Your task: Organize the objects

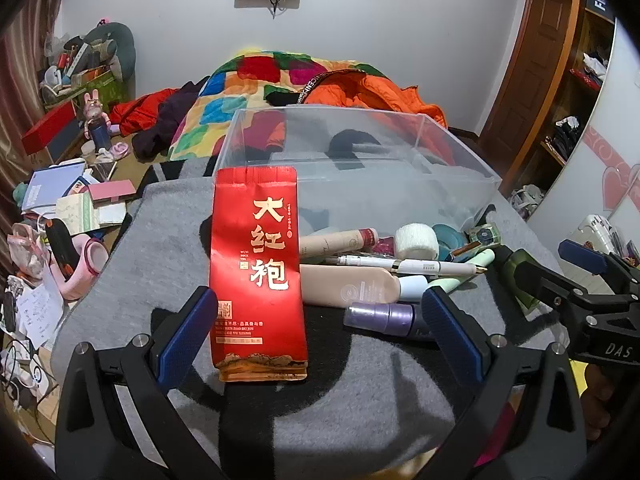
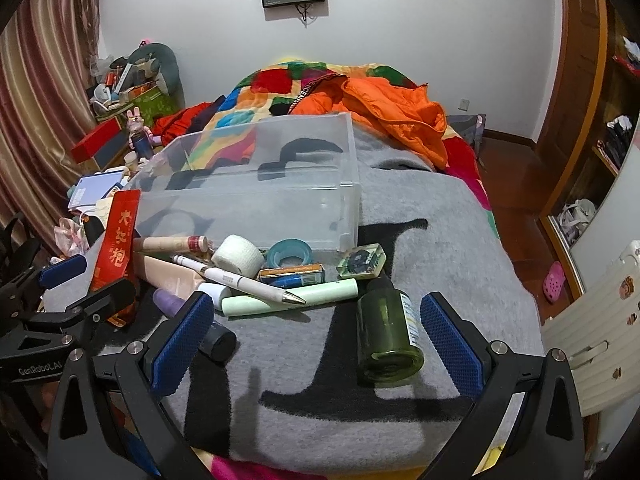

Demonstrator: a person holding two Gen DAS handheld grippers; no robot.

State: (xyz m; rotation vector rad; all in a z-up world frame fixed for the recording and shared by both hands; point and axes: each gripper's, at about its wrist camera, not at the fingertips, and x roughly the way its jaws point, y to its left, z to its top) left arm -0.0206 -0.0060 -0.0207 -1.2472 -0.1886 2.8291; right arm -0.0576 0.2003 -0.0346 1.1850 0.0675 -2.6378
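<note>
A red tea packet (image 1: 256,276) lies flat on the grey blanket (image 1: 160,264), between the fingers of my open left gripper (image 1: 320,296) and close to its left pad. Behind it stands an empty clear plastic box (image 1: 360,184). To the right lies a pile: a beige tube (image 1: 352,288), a purple bottle (image 1: 384,316), a white pen (image 1: 420,266) and a white tape roll (image 1: 416,240). My right gripper (image 2: 316,300) is open, and a green bottle (image 2: 388,332) lies on its side just inside its right finger. The packet (image 2: 120,244) and box (image 2: 260,184) show at the left.
A teal tape ring (image 2: 290,252), a small blue-and-orange box (image 2: 290,274), a green square case (image 2: 360,260) and a pale green tube (image 2: 288,298) lie in front of the clear box. An orange jacket (image 2: 392,108) and patchwork quilt lie behind. Clutter covers the floor (image 1: 60,220) at left.
</note>
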